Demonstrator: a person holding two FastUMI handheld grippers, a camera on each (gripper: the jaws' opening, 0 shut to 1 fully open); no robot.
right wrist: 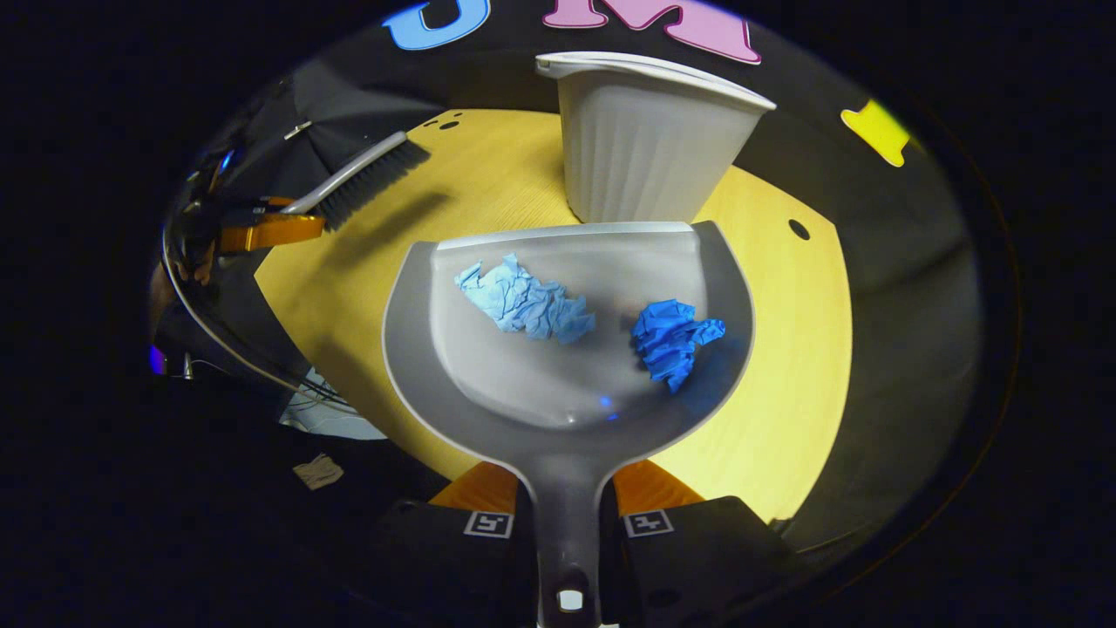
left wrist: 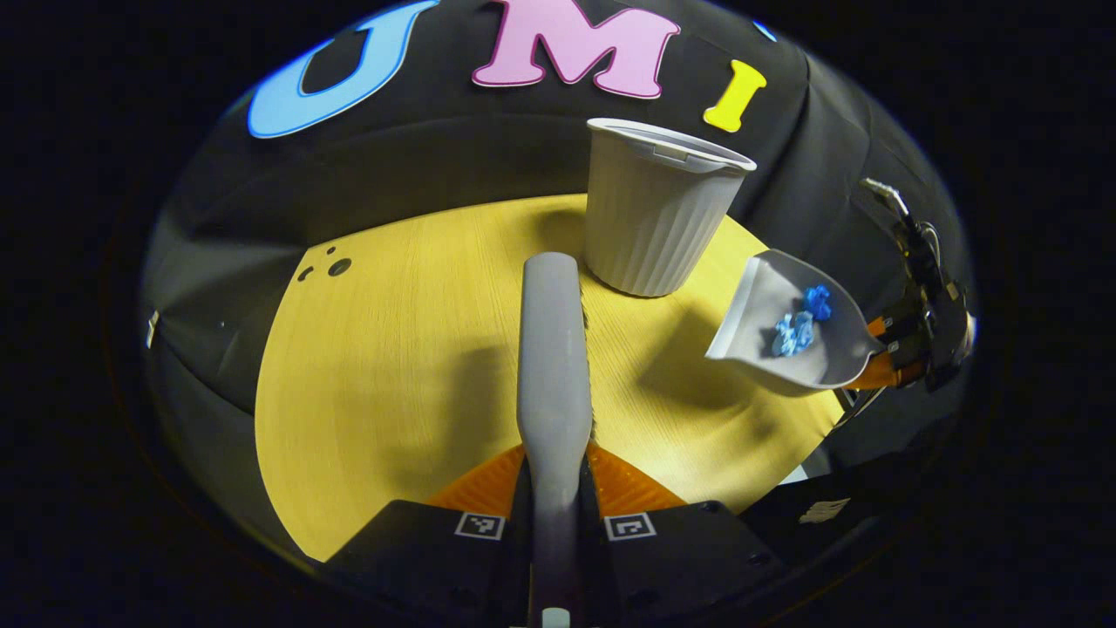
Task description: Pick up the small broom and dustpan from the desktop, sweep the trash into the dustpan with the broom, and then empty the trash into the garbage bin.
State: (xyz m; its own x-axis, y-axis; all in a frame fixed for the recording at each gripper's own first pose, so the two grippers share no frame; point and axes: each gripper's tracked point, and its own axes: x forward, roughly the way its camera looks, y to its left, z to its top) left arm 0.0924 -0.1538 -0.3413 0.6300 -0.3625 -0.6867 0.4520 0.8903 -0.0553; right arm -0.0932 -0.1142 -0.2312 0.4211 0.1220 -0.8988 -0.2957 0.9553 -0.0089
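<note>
My left gripper (left wrist: 555, 488) is shut on the grey broom (left wrist: 554, 366), which points forward over the yellow table (left wrist: 384, 384) toward the white ribbed bin (left wrist: 656, 209). In the right gripper view my right gripper (right wrist: 565, 506) is shut on the handle of the grey dustpan (right wrist: 567, 384), held above the table just in front of the bin (right wrist: 645, 148). Two crumpled paper balls lie in the pan: a light blue one (right wrist: 526, 301) and a darker blue one (right wrist: 671, 338). The left gripper view shows the lifted dustpan (left wrist: 785, 349) at the right, with both papers (left wrist: 798, 324) inside.
The bin stands upright at the table's far edge, its mouth above the pan's lip. The broom's dark bristles (right wrist: 366, 183) and the left gripper (right wrist: 270, 231) hang over the table's left side in the right gripper view. Small holes (left wrist: 336, 266) mark the tabletop. Floor clutter (right wrist: 318, 471) lies below the table.
</note>
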